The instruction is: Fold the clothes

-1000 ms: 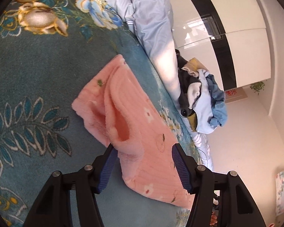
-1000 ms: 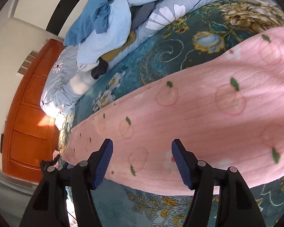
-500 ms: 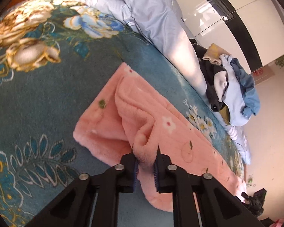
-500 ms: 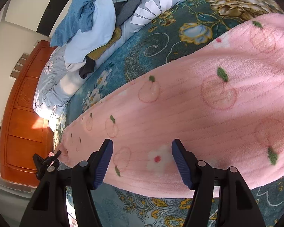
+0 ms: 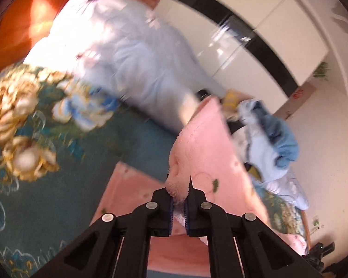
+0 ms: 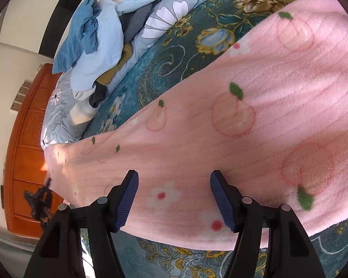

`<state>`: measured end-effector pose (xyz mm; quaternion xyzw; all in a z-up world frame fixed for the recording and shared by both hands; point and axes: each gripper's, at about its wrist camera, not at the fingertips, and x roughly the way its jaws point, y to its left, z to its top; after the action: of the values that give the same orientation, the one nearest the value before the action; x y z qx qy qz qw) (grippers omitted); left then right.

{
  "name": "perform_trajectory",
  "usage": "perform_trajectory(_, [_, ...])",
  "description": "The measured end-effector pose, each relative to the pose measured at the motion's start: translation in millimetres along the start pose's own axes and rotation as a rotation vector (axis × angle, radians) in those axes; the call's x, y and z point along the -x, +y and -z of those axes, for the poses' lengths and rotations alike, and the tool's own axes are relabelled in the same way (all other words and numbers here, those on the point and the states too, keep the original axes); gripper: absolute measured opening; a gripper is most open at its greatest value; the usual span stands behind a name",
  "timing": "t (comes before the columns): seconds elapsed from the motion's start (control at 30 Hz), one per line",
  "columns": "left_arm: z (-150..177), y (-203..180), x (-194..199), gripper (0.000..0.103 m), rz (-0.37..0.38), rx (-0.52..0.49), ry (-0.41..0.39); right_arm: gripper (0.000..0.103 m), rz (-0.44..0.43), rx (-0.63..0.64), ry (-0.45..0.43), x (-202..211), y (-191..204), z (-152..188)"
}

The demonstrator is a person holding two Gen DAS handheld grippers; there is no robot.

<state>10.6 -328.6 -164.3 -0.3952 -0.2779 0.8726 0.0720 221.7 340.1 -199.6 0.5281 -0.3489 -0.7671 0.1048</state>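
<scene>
Left gripper is clenched on a bunched fold of the pink fleece garment, the fluffy cloth squeezed between its blue-padded jaws and standing up from them in a raised flap. Below that flap a second layer of the same pink cloth lies flat on the bed. The left view is smeared, so the far end of the lifted edge is hard to read.

Right gripper is released, jaws spread wide, with nothing between them; it hovers just over the near hem of the pink fleece garment, and whether the pads touch the cloth I cannot tell. From this side the garment runs as a long band, its long axis slanting from lower left to upper right across the view, printed with peaches, leaves and small flowers.

The relation that matters: the left holds one end of that long band, while the rest stretches away crosswise in front of the right. The right is the nearer to the free hem, so in my judgement it would need to close on that hem for both ends to travel together in a fold.

Around it lies the teal floral bedspread, then a pale blue quilt, a heap of blue clothes and an orange wooden headboard.
</scene>
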Motion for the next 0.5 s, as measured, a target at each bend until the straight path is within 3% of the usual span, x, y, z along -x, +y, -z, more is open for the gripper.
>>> perform_trajectory(0.1, [27.8, 39.8, -30.9, 0.008, -0.064, 0.099, 0.08, 0.066, -0.008, -0.007, 0.011, -2.4, -3.0, 1.8])
perform_trajectory(0.17, [37.3, 50.2, -32.5, 0.008, -0.063, 0.126, 0.072, 0.066, 0.005, 0.008, 0.013, -1.0, -0.6, 1.6])
perform_trajectory(0.33, [34.0, 48.4, -22.8, 0.008, -0.09, 0.09, 0.042, 0.066, 0.014, 0.01, -0.005, 5.2, -0.7, -0.9])
perform_trajectory(0.5, [45.6, 59.5, -31.1, 0.008, -0.145, 0.115, 0.095, 0.066, 0.008, -0.009, -0.009, 5.2, -5.8, 0.2])
